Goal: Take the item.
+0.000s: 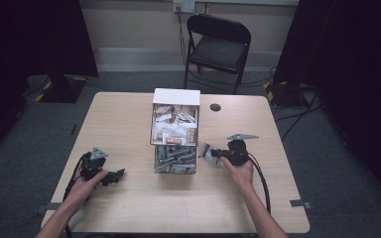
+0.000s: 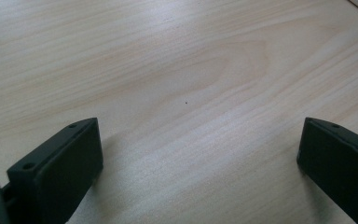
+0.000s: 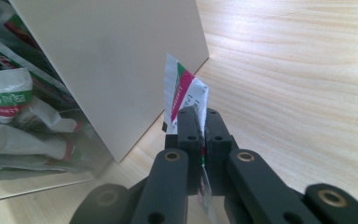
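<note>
Sachet (image 3: 186,95) in right gripper (image 3: 199,122) (pinched)

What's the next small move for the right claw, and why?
Probably lift the right claw and carry its packet over the box. It is shut on the packet beside the box wall, low at table level; the left claw rests open and idle.

you're at a pale wooden table (image 1: 129,124) on grey carpet (image 1: 327,163). beyond its far edge a black folding chair (image 1: 218,47) faces you before a beige wall (image 1: 139,22); black curtains (image 1: 39,34) hang at both sides.
</note>
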Demonstrator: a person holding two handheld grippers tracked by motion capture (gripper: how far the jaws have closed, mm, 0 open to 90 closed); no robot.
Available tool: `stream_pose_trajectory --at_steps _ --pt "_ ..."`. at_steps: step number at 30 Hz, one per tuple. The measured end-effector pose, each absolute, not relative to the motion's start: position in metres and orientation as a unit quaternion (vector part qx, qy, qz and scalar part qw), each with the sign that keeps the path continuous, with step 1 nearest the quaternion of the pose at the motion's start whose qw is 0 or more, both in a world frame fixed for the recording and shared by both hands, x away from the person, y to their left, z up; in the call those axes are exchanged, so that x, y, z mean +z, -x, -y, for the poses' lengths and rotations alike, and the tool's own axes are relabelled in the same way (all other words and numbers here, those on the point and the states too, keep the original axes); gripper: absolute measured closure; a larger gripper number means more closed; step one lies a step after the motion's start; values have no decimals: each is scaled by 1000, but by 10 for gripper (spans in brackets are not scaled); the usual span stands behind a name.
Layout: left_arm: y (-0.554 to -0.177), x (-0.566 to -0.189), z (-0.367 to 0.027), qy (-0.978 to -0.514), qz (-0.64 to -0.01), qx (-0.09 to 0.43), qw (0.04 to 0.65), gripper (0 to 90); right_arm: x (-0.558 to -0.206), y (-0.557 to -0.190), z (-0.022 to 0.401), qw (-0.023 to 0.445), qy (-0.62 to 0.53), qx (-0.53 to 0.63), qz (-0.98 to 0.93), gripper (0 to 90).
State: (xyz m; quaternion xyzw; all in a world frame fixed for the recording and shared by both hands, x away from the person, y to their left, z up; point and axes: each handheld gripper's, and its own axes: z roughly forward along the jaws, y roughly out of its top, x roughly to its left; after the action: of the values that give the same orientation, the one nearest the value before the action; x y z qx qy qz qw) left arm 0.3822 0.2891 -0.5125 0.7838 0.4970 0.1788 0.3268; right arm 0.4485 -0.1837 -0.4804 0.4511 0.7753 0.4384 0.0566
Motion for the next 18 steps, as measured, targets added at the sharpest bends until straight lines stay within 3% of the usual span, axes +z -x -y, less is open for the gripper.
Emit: stream_pose_trajectory --at_steps 18 --pt "-382 -513 -289 -784 -497 179 327 0 -491 -460 184 87 -467 419 -774 851"
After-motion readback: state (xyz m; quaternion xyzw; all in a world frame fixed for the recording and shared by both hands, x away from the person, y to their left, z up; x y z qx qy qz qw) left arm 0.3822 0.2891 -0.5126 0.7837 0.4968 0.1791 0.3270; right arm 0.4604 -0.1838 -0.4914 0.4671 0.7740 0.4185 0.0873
